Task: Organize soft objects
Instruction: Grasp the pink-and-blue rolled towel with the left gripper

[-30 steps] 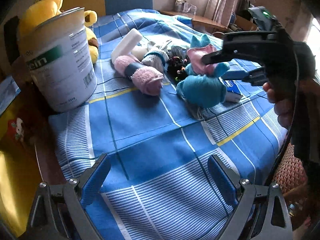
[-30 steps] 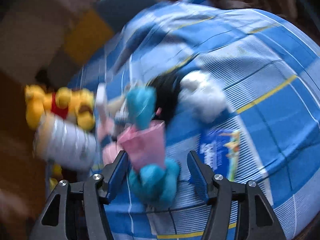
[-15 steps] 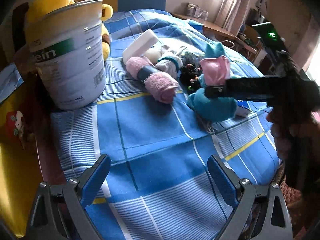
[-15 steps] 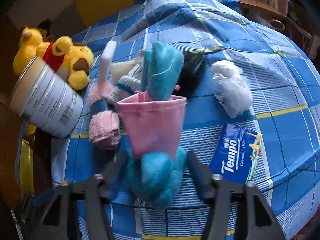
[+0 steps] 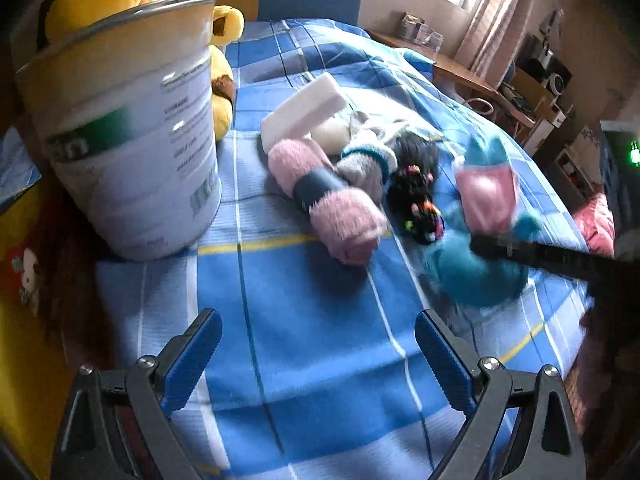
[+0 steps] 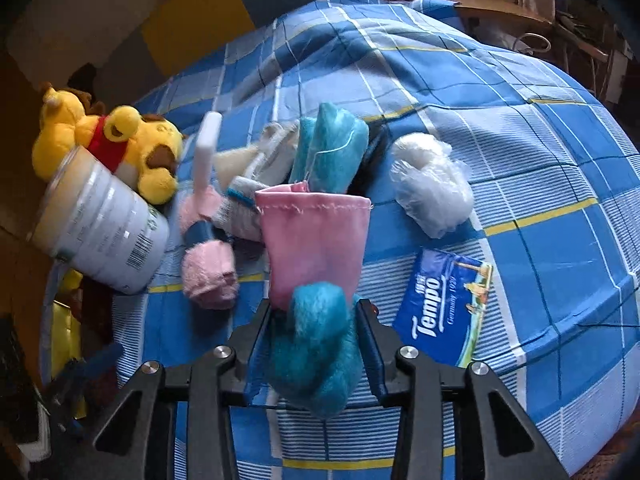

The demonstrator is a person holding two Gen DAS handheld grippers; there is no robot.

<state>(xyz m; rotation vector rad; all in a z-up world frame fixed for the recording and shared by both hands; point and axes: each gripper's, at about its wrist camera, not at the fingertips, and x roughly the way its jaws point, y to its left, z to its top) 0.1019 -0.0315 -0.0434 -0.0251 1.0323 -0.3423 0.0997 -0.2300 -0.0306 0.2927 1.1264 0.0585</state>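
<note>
On the blue checked cloth [image 6: 500, 80], the right gripper [image 6: 316, 340] is closing on a teal toy [image 6: 316, 344] in a pink pouch [image 6: 316, 240]; the left gripper [image 5: 318, 354] hovers spread wide, holding nothing.

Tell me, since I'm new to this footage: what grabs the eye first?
The right gripper, closing its fingers on a teal plush toy wearing a pink pouch, mid-bed. Left of it stand a big white tin and a yellow bear plush; a blue Tempo tissue pack lies right.
</note>
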